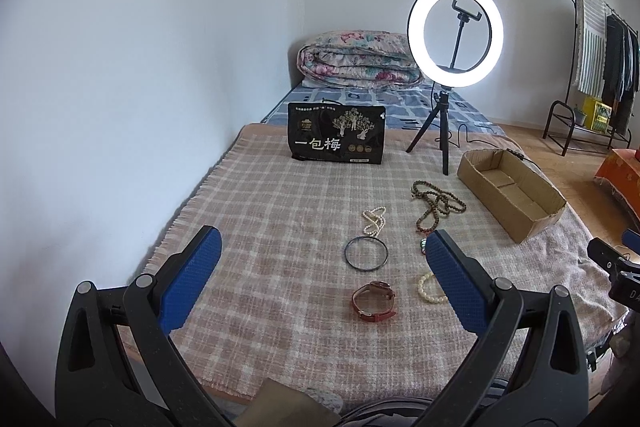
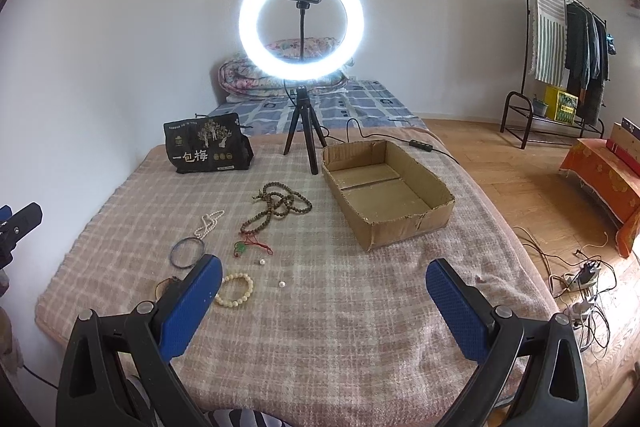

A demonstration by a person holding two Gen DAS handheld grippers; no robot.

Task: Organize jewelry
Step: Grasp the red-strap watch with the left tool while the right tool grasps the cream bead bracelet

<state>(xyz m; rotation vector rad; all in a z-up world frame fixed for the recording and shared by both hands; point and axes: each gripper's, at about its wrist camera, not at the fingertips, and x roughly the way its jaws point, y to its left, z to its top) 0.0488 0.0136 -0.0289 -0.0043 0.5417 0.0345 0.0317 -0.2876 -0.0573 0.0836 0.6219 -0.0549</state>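
Observation:
Jewelry lies spread on a plaid blanket (image 1: 280, 227). There is a red-strapped watch (image 1: 374, 301), a dark bangle (image 1: 366, 253), a white pearl strand (image 1: 374, 221), a long brown bead necklace (image 1: 438, 205) and a cream bead bracelet (image 2: 237, 290). A red cord with a green pendant (image 2: 250, 247) and two loose pearls (image 2: 282, 283) lie near the bracelet. An empty cardboard box (image 2: 386, 187) stands to the right. My left gripper (image 1: 322, 255) is open above the near edge. My right gripper (image 2: 324, 283) is open too, with nothing between its fingers.
A lit ring light on a tripod (image 2: 302, 23) stands behind the jewelry, its cable trailing past the box. A black snack bag (image 1: 336, 133) stands at the back. A folded quilt (image 1: 360, 61) lies beyond. Wall on the left, a clothes rack (image 2: 560, 47) and floor cables (image 2: 580, 279) on the right.

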